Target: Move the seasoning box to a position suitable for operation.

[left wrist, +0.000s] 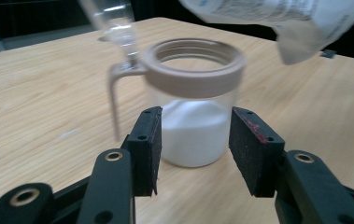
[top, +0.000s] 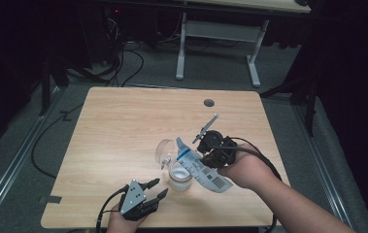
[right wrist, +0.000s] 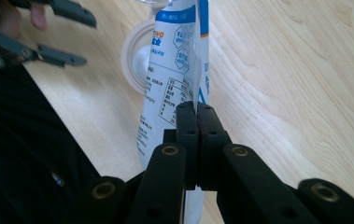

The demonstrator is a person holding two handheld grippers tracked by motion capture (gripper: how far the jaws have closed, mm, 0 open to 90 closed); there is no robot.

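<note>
Right gripper (right wrist: 196, 112) pinches a crinkly printed pouch (top: 198, 165) flat, tilted over a clear round jar (top: 180, 175) of white powder near the wooden table's (top: 123, 126) front edge; left gripper (left wrist: 194, 135) gapes, jaws clear of the glass.

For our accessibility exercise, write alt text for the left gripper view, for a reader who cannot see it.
Two open black jaws of the left gripper frame a clear jar partly filled with white powder on a wooden table. A printed white pouch hangs above the jar's open mouth.
</note>
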